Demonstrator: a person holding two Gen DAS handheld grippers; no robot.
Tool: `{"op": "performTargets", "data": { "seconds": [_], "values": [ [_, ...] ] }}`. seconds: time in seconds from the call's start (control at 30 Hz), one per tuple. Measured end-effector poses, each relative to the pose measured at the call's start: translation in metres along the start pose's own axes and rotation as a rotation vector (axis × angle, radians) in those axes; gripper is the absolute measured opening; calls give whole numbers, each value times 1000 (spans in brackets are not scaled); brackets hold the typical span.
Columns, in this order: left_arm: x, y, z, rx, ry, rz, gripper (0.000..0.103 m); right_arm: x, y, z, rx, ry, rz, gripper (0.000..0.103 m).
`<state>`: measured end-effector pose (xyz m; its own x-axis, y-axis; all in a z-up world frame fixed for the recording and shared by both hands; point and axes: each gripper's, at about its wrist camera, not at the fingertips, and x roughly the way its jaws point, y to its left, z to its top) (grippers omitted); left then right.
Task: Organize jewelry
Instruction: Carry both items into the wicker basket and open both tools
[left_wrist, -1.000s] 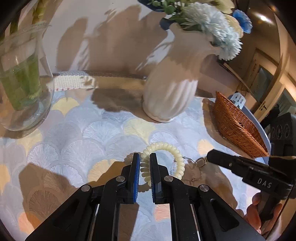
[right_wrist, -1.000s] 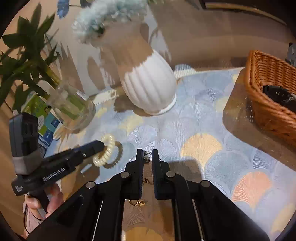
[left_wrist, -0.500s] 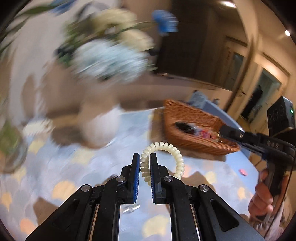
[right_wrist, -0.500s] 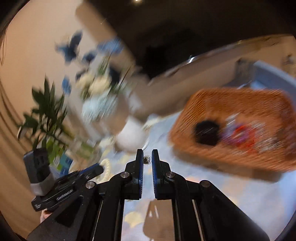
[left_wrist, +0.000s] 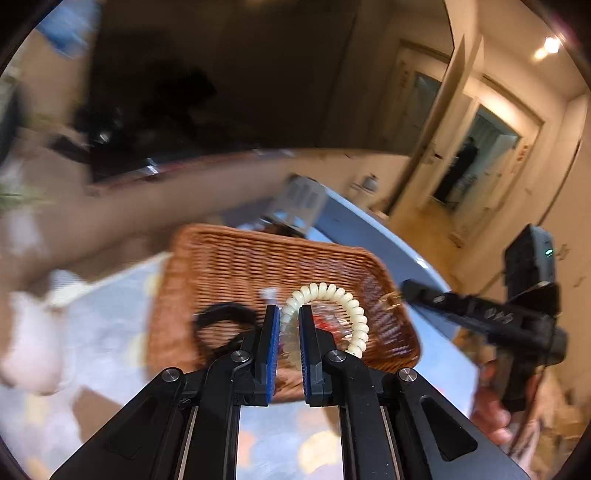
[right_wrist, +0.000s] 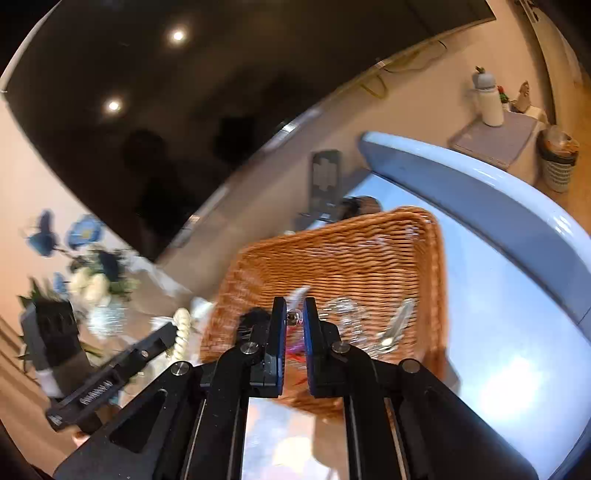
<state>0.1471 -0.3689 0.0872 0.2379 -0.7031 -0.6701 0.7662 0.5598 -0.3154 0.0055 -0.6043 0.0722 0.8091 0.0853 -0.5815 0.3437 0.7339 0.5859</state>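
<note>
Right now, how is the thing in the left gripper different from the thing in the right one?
The left gripper pinches a cream spiral bracelet, a big loop sticking out beyond the fingers. The right gripper pinches a tiny metal piece, barely showing between its fingers. Both hang over the wicker basket.

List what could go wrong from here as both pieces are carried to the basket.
1. The left tongs pinch the cream coil bracelet at one edge only; most of the loop hangs free and could catch the wicker basket rim.
2. The right tongs hold only a tiny metal piece; it could slip out.
3. Both tongs converge over the basket and might bump.
</note>
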Motion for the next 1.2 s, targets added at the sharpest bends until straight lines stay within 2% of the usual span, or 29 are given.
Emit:
{"op": "performTargets", "data": {
  "seconds": [0.1,0.3,0.43,0.53,0.63,0.7,0.8,0.9,0.97,1.1,1.13,1.2],
  "values": [
    [32,1,13,-16,34,23,10,14,-11,9,-2,28,-55,10],
    [73,-11,12,-10,86,54,10,42,-27,14,15,66,-164,10],
    [92,-17,9,9,121,73,10,53,-39,18,75,93,-165,10],
    [98,-17,13,5,112,83,10,56,-37,18,63,91,-182,10],
    [94,-23,15,27,85,104,11,57,-37,19,76,94,-142,12],
    [86,-25,15,31,81,106,24,53,-37,19,86,88,-116,14],
    [64,-25,16,25,40,89,42,43,-30,18,47,71,-152,15],
    [33,-25,13,36,4,76,44,29,-23,14,13,56,-169,20],
    [13,-25,10,43,-17,77,44,21,-16,11,-4,49,-168,26],
    [-48,-20,-8,59,-74,78,46,-1,1,0,-15,31,-128,27],
    [-61,-18,-12,59,-87,76,49,-5,5,-3,-20,27,-117,27],
    [-92,-11,-24,50,-119,77,66,-14,19,-11,-45,20,-99,29]
  ]
}}
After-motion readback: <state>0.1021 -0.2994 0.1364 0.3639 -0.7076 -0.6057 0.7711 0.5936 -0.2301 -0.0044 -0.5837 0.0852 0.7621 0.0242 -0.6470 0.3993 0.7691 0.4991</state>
